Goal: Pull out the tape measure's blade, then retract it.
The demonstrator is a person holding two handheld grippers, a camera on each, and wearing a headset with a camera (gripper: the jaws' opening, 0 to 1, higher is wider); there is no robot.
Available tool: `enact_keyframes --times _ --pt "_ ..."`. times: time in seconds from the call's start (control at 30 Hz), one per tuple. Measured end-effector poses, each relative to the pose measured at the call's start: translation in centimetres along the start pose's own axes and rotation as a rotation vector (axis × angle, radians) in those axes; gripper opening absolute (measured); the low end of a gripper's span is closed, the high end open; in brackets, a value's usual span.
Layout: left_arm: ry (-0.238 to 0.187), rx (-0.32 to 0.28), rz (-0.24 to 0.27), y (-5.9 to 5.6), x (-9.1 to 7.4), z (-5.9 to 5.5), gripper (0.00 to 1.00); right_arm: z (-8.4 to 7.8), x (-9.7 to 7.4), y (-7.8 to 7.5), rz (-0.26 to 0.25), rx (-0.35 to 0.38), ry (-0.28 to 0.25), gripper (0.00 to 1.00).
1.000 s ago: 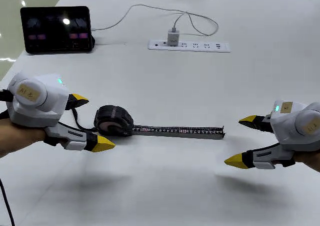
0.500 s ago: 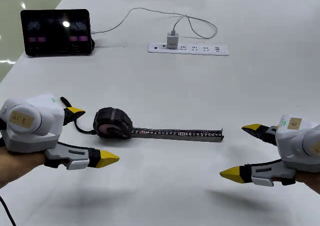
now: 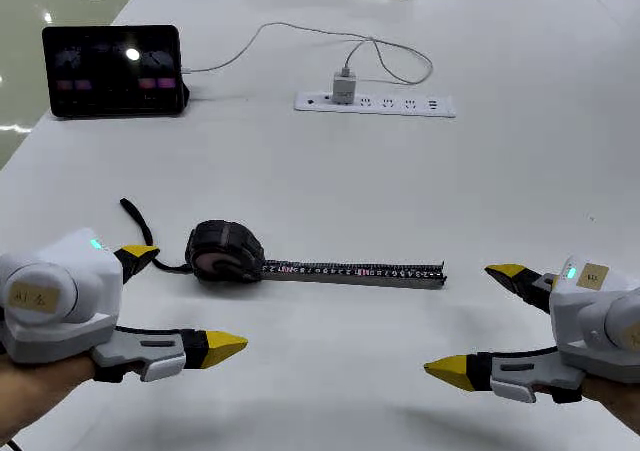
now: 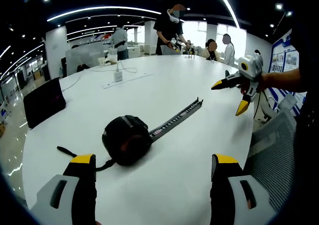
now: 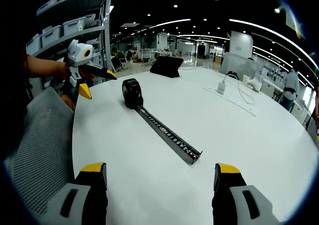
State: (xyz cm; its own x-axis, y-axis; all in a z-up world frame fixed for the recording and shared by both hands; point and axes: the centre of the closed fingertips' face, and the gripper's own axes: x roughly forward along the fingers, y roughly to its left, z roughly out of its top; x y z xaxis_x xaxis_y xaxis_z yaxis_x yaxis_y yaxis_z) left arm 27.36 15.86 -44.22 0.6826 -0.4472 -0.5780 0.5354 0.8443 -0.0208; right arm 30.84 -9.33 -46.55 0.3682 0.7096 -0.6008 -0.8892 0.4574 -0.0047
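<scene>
**Retract is the step left to do**

The tape measure lies on the white table point(image 3: 330, 181), toward the person and between the two grippers. Its dark case point(image 3: 226, 250) is at the left. The blade point(image 3: 355, 271) runs out of it to the right, flat on the table, and ends in the hook point(image 3: 441, 271). A black strap point(image 3: 135, 219) trails from the case's left side.

The left gripper point(image 3: 188, 297) hovers just beside the case with its jaws spread wide and empty, one tip close to the strap. Its own view looks straight at the case point(image 4: 127, 139) between the jaws. The right gripper point(image 3: 467, 319) hangs just past the hook, likewise spread and grasping nothing, with the blade's end point(image 5: 192, 157) ahead of its jaws. Farther back stand a tablet point(image 3: 112, 69) and a strip point(image 3: 374, 102).

The blade lies out with nothing gripping it, so a lock probably holds it; where that lock sits cannot be made out. To retract well:

- Clamp the case firmly with the left gripper so it cannot skid.
- Take the blade near the hook with the right gripper.
- Free the lock.
- Walk the blade in slowly and in line with the case's mouth.

Letting it whip back risks a kink or a jumping case.
</scene>
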Motion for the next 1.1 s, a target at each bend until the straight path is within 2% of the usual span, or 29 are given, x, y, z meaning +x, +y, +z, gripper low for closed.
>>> enact_keyframes --times 0.33,0.4,0.5,0.6,0.73,0.9,1.1 --pt "-0.053 -0.031 0.046 -1.1 -0.4 0.2 0.94 0.3 -0.4 0.9 -0.051 0.079 -0.041 0.96" --pt "-0.077 -0.041 0.059 -1.5 -0.5 0.5 0.95 0.3 -0.4 1.2 -0.059 0.087 -0.049 0.96" --pt "-0.081 -0.065 0.053 -1.9 -0.5 0.5 0.96 0.4 -0.4 1.7 -0.067 0.1 -0.055 0.98" --pt "-0.077 -0.055 0.046 -2.5 -0.5 0.4 0.96 0.6 -0.4 2.0 -0.073 0.113 -0.062 0.99" --pt "-0.084 -0.07 0.052 -2.2 -0.7 0.4 0.98 1.0 -0.6 2.1 -0.1 0.129 -0.081 0.99" --pt "-0.103 -0.078 0.059 -2.6 -1.2 0.8 0.99 1.6 -0.9 2.4 -0.118 0.163 -0.116 0.99" --pt "-0.117 -0.091 0.067 -3.1 -1.4 1.1 0.99 1.6 -0.9 2.9 -0.125 0.159 -0.11 0.99"
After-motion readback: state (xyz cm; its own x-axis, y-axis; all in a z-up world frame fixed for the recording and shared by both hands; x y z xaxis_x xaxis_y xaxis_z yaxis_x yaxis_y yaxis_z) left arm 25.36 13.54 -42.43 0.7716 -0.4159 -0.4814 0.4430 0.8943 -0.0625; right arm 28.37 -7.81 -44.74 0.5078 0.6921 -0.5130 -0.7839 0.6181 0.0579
